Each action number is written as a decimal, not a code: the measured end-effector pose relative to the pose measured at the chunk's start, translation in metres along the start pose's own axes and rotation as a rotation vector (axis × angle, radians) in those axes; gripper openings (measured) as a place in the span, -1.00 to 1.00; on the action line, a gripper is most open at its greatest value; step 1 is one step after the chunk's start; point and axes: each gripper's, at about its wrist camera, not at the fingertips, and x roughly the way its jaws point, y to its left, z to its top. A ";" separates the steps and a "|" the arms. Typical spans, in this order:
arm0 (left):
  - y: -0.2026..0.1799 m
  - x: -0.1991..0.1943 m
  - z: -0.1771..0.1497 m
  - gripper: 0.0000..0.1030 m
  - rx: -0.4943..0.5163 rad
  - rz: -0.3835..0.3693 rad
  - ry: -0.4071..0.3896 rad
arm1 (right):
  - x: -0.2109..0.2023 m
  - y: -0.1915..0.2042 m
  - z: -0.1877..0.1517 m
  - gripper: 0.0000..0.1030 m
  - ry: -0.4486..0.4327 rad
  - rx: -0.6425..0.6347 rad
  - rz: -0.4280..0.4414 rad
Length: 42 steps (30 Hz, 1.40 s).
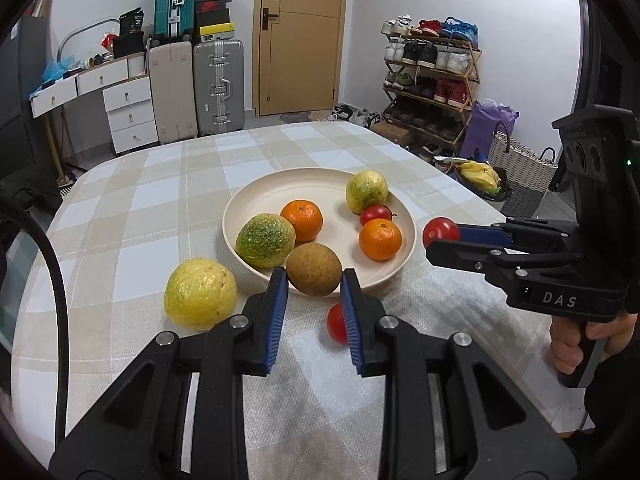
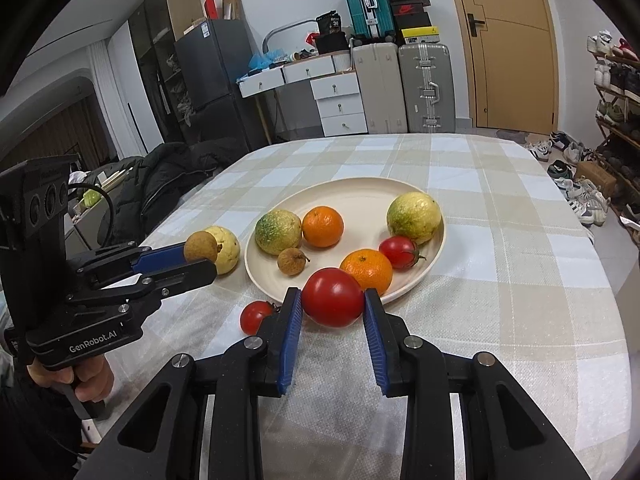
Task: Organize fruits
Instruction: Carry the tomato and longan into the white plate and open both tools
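My left gripper (image 1: 314, 280) is shut on a brown longan (image 1: 314, 269) and holds it above the near rim of the cream plate (image 1: 256, 196); it also shows in the right wrist view (image 2: 200, 254). My right gripper (image 2: 332, 300) is shut on a red tomato (image 2: 332, 297), just off the plate's near right edge. The plate (image 2: 360, 196) holds two oranges (image 2: 322, 226), two green-yellow fruits (image 2: 414, 217), a small tomato (image 2: 398, 252) and another longan (image 2: 291, 261). A yellow fruit (image 1: 200, 293) and a small tomato (image 1: 337, 323) lie on the cloth.
The table has a beige and white checked cloth (image 1: 160, 184). Suitcases (image 1: 218, 86), drawers and a door stand behind it, a shoe rack (image 1: 432, 80) at the right. A dark jacket (image 2: 160, 184) lies off the table's left side.
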 end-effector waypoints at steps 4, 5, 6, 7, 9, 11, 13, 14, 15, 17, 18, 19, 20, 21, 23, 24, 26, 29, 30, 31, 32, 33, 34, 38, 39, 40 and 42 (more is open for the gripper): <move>-0.001 0.001 0.001 -0.53 0.002 0.003 -0.008 | 0.000 -0.001 0.003 -0.39 -0.016 0.005 0.004; -0.001 0.001 0.002 -0.53 0.001 0.003 -0.009 | 0.000 -0.001 0.004 -0.39 -0.019 0.005 0.006; -0.001 0.001 0.002 -0.53 -0.001 0.005 -0.011 | 0.000 -0.001 0.005 -0.39 -0.024 0.002 0.007; -0.001 0.002 0.003 -0.53 -0.002 0.007 -0.014 | 0.001 0.000 0.006 -0.39 -0.027 0.001 0.004; -0.001 0.004 0.005 -0.53 -0.008 0.006 -0.014 | 0.001 0.000 0.007 -0.39 -0.032 0.004 0.007; -0.001 0.006 0.006 -0.53 -0.009 0.005 -0.015 | 0.002 -0.001 0.010 -0.39 -0.039 0.007 0.001; -0.002 0.009 0.007 -0.53 -0.006 0.007 -0.015 | 0.004 -0.003 0.013 -0.39 -0.040 0.018 0.007; -0.002 0.011 0.008 -0.53 -0.009 0.005 -0.015 | 0.004 -0.004 0.015 -0.39 -0.041 0.021 0.010; -0.002 0.013 0.009 -0.53 -0.010 0.003 -0.013 | 0.005 -0.005 0.017 -0.39 -0.044 0.025 0.012; -0.002 0.017 0.011 -0.53 -0.015 0.003 -0.010 | 0.005 -0.007 0.021 -0.39 -0.044 0.039 0.033; -0.002 0.020 0.012 -0.53 -0.018 0.002 -0.007 | 0.006 -0.008 0.023 -0.39 -0.047 0.045 0.035; -0.002 0.022 0.014 -0.53 -0.019 0.002 -0.005 | 0.006 -0.009 0.025 -0.39 -0.050 0.044 0.029; -0.002 0.025 0.015 -0.53 -0.020 0.003 -0.005 | 0.007 -0.009 0.027 -0.39 -0.051 0.045 0.027; -0.002 0.027 0.016 -0.53 -0.019 0.002 -0.004 | 0.008 -0.010 0.029 -0.39 -0.050 0.048 0.028; -0.004 0.031 0.018 -0.53 -0.016 0.005 -0.003 | 0.011 -0.013 0.032 -0.39 -0.048 0.057 0.027; -0.004 0.034 0.020 -0.53 -0.015 0.006 -0.002 | 0.011 -0.014 0.033 -0.39 -0.049 0.060 0.024; -0.005 0.039 0.022 -0.53 -0.016 0.004 0.001 | 0.013 -0.015 0.034 -0.39 -0.046 0.067 0.022; -0.006 0.044 0.024 -0.53 -0.015 0.005 0.007 | 0.017 -0.017 0.038 -0.39 -0.041 0.070 0.018; -0.006 0.048 0.025 -0.53 -0.015 0.006 0.010 | 0.019 -0.018 0.039 -0.39 -0.039 0.074 0.019; -0.007 0.051 0.027 -0.53 -0.015 0.006 0.012 | 0.021 -0.018 0.040 -0.39 -0.033 0.076 0.020; -0.007 0.054 0.027 -0.53 -0.015 0.006 0.013 | 0.023 -0.018 0.041 -0.39 -0.029 0.078 0.021; -0.007 0.057 0.028 -0.53 -0.016 0.007 0.014 | 0.026 -0.019 0.042 -0.39 -0.022 0.082 0.023; -0.007 0.060 0.029 -0.53 -0.019 0.006 0.019 | 0.029 -0.020 0.043 -0.39 -0.016 0.086 0.026; -0.009 0.073 0.030 -0.53 -0.016 0.008 0.032 | 0.041 -0.021 0.044 -0.39 0.011 0.098 0.022; -0.009 0.076 0.030 -0.53 -0.012 0.008 0.036 | 0.044 -0.021 0.044 -0.39 0.015 0.103 0.024; -0.010 0.079 0.030 -0.53 -0.009 0.009 0.039 | 0.045 -0.021 0.043 -0.39 0.019 0.107 0.026; -0.010 0.084 0.030 -0.53 -0.003 0.016 0.046 | 0.048 -0.021 0.042 -0.39 0.023 0.107 0.019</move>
